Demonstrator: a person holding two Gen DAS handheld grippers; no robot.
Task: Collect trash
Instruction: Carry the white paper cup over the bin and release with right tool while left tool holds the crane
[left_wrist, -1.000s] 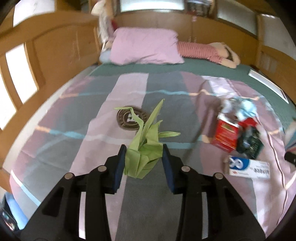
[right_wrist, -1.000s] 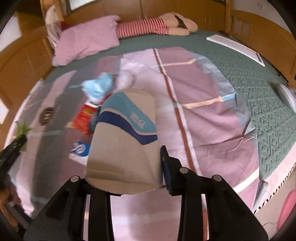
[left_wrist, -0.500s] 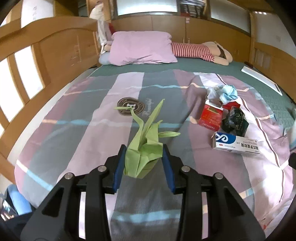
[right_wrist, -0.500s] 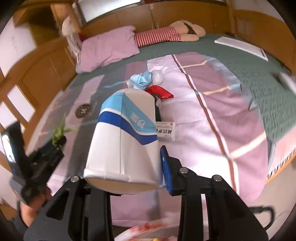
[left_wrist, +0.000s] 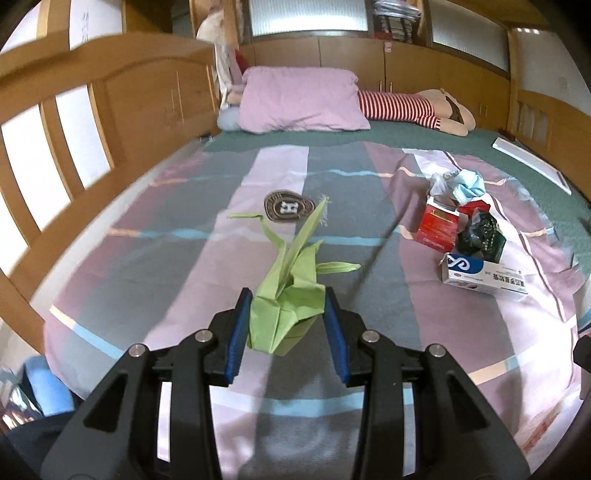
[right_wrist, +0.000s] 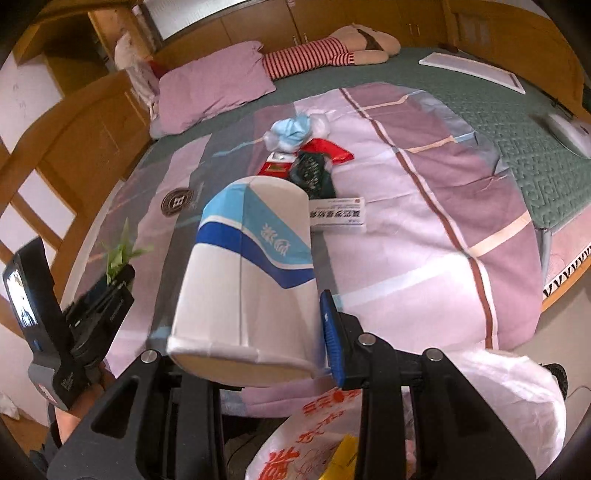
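Green paper origami clamped in my left fingers: light, crushable, hold folded base. Right fingers clamped on paper cup: thin-walled, squeeze gently near rim.

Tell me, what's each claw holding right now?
Left gripper shut on green paper origami. Right gripper shut on paper cup, over white plastic bag. Trash pile remains on bed; path clear.

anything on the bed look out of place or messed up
Yes: a heap of litter lies on the striped blanket: a crumpled blue mask, a red box, a dark wrapper and a white-blue carton with an open end flap.
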